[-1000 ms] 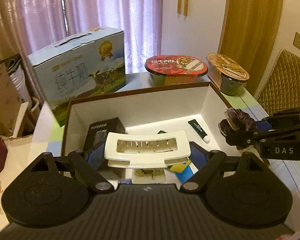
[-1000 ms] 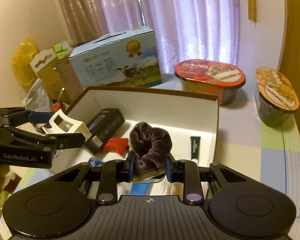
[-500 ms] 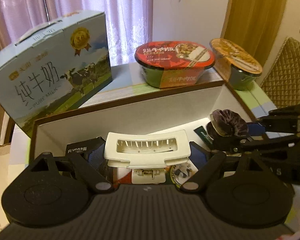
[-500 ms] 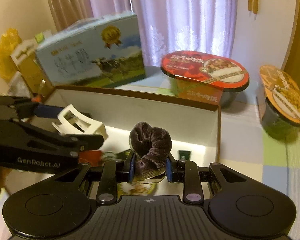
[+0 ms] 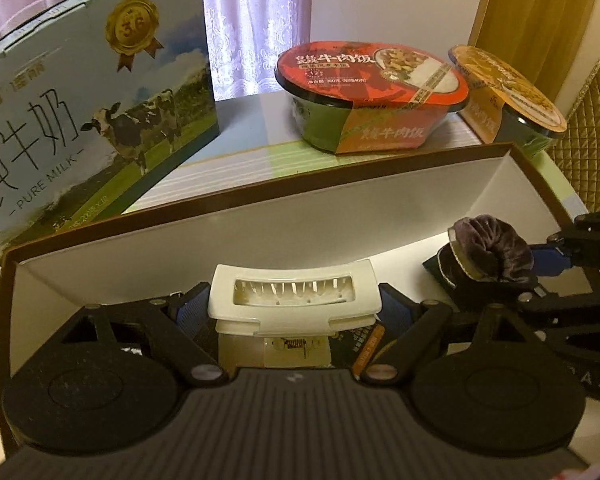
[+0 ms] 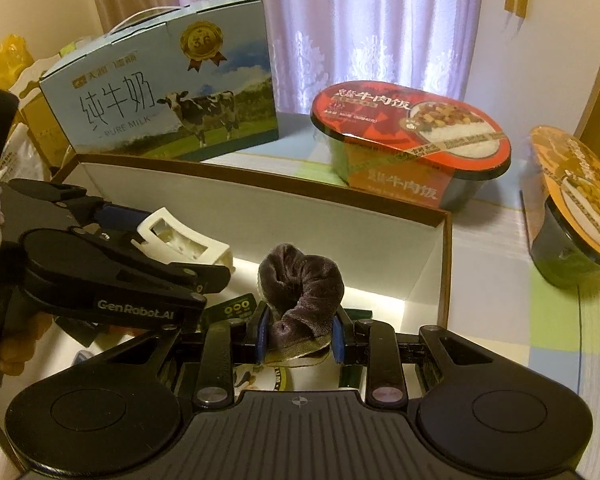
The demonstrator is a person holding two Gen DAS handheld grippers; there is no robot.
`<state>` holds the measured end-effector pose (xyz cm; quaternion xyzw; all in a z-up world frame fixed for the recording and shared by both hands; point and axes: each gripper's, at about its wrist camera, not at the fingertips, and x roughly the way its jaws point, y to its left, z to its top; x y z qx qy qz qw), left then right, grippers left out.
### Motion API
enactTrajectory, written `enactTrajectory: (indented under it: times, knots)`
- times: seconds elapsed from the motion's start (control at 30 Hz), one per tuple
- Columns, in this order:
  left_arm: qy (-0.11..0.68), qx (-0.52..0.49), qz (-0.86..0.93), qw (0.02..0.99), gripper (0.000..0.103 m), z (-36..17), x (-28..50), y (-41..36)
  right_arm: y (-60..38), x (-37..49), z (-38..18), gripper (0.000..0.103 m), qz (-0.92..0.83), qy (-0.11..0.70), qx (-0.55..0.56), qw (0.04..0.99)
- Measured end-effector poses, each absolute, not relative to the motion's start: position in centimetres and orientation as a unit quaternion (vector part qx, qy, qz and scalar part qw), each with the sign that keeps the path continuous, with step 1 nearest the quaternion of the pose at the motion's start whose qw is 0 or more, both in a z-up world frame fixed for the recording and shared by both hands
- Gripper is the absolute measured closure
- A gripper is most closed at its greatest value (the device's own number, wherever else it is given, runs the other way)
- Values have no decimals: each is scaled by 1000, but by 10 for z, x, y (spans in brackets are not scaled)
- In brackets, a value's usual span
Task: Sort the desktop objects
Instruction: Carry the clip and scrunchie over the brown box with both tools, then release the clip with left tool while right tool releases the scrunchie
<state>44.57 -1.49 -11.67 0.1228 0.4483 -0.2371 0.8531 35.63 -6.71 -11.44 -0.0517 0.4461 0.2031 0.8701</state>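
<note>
Left gripper (image 5: 294, 308): is clamping the white hair claw clip (image 5: 294, 294) across its ends, over the open box (image 5: 236, 224); rigid, light, brittle teeth.
Right gripper (image 6: 300, 338): is pinching the dark velvet scrunchie (image 6: 302, 288) at its base, above the box; soft, light, squashes easily.

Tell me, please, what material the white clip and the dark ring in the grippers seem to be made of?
White hair clip: apparently hard plastic, smooth with a slight sheen, moulded teeth and a small metal spring showing.
Dark scrunchie: apparently soft velvet-like fabric, fuzzy nap, gathered wrinkles, squeezed where it is held.
</note>
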Motion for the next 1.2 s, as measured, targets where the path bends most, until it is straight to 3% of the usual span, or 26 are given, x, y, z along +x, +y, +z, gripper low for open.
enactTrajectory:
  times: [0.97,1.0,1.03,1.13,1.2]
  knots:
    - [459,111,-199,859,9,-108,456,9,-58,369,-125,75,218,437,-61,871]
    - [460,110,-195,859,9,-107,456,10,-57,369,-124,65,217,432,-62,873]
    - [461,110,-192,859,8,-107,456,11,-56,369,-123,49,216,422,-62,878]
    - [459,111,-184,862,7,-105,454,13,-54,364,-119,29,234,390,-64,888]
    - [456,113,-179,865,7,-103,452,16,-51,360,-116,24,227,375,-79,895]
